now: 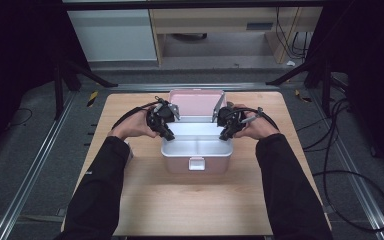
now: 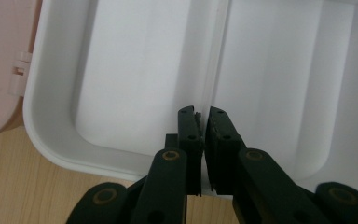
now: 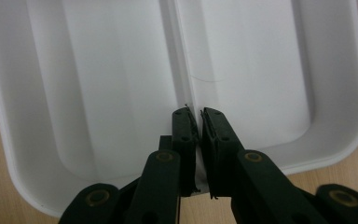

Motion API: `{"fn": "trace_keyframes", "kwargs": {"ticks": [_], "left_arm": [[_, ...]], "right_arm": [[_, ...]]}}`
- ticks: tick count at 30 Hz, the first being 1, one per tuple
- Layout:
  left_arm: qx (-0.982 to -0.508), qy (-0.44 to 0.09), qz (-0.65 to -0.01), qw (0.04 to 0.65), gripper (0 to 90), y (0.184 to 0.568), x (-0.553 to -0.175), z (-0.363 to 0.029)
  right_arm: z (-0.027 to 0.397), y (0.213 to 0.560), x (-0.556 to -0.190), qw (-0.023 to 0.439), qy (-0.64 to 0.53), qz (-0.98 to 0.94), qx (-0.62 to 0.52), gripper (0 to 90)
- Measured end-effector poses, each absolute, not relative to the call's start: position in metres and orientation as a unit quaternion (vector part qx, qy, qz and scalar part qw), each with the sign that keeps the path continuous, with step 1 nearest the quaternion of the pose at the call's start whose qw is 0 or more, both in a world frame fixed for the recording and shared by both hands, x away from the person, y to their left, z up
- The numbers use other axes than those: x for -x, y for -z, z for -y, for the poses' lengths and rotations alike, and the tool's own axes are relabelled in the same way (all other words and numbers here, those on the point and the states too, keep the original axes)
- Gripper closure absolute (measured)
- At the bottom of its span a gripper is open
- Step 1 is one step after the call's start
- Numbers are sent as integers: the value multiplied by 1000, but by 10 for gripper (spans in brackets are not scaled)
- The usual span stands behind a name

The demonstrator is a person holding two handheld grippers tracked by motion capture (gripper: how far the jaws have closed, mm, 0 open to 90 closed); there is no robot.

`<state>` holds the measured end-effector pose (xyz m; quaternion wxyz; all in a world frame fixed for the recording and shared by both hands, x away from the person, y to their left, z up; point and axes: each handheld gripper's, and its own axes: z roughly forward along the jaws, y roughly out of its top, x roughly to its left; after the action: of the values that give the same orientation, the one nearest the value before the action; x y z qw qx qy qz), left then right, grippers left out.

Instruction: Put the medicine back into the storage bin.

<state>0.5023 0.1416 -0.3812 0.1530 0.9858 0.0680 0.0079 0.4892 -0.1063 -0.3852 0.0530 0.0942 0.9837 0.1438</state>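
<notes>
A pink box (image 1: 196,163) stands mid-table with its lid (image 1: 196,102) tipped up at the back. Inside sits a white tray (image 1: 182,146) with two empty compartments split by a divider (image 2: 216,56). My left gripper (image 1: 169,135) is at the tray's left end and my right gripper (image 1: 225,135) at its right end. In the left gripper view the jaws (image 2: 204,114) are pressed together over the tray's (image 2: 140,84) near wall, in line with the divider. The right gripper (image 3: 199,114) pinches the opposite wall of the tray (image 3: 112,84) the same way.
The box rests on a light wooden table (image 1: 195,210). A white latch (image 1: 196,163) sits on the box's front. Metal rails and black cables run on the floor on both sides, and a wooden bench stands beyond the far edge.
</notes>
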Motion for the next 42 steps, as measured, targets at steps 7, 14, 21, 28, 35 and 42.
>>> {"fn": "trace_keyframes", "kwargs": {"ticks": [7,14,21,28,35,42], "left_arm": [[-983,-5,-67,169,862,378,-503,-145],[-982,-36,-56,176,859,356,-494,-148],[-981,-58,-46,182,858,320,-470,-148],[-982,-49,-46,178,855,306,-443,-150],[-982,-43,-41,178,856,303,-409,-157],[-985,-45,-40,163,861,312,-379,-155]], "right_arm": [[108,380,-489,65,-151,-982,-91,844],[110,360,-480,78,-167,-979,-87,855],[116,326,-458,96,-193,-974,-76,864],[114,311,-425,86,-195,-975,-69,873],[108,306,-394,80,-197,-975,-59,881],[104,314,-368,77,-189,-977,-53,881]]}}
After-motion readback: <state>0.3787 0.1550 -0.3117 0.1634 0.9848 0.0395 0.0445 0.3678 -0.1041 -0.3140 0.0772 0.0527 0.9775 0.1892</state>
